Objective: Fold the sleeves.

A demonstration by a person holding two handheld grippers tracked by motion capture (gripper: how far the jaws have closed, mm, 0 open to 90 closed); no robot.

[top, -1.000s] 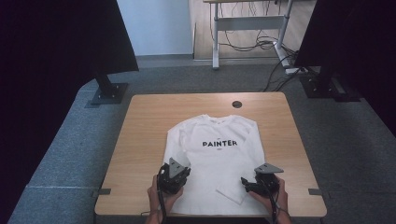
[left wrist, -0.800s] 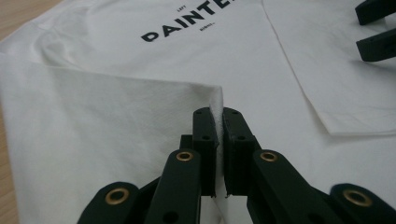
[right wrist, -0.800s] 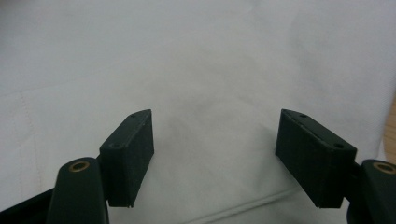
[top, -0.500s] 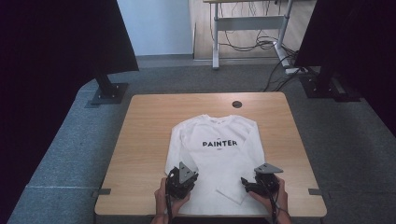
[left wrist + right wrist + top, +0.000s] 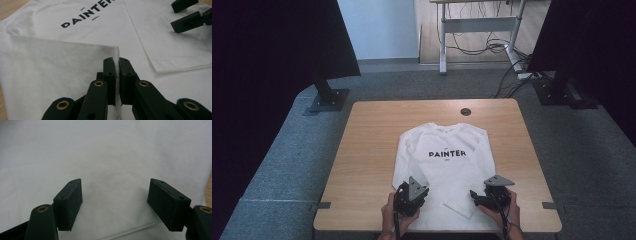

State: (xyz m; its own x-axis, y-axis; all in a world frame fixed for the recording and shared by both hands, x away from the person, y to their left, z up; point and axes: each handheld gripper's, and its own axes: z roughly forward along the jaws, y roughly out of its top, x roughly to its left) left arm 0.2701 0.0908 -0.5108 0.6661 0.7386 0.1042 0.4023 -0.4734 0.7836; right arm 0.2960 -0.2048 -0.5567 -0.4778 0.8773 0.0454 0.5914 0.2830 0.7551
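A white T-shirt [image 5: 447, 165] printed PAINTER lies flat on the wooden table [image 5: 372, 145], collar away from me. My left gripper [image 5: 414, 195] sits at the shirt's lower left, shut on a fold of its white cloth [image 5: 117, 58]; the cloth it holds is laid over the shirt's body [image 5: 50, 65]. My right gripper [image 5: 475, 196] hovers low over the shirt's lower right with its jaws wide open and only plain cloth [image 5: 105, 152] between them. That open gripper [image 5: 190, 16] also shows in the left gripper view. A folded flap [image 5: 460, 205] lies between the two grippers.
A round black cable hole [image 5: 466, 111] marks the table's far edge. Black stands on bases flank the table at the left [image 5: 328, 99] and right [image 5: 562, 92]. Beyond is a desk frame with loose cables [image 5: 492, 47] on grey carpet.
My left gripper has moved right, toward the shirt's middle, drawing the held cloth inward with it. The right gripper has stayed where it was.
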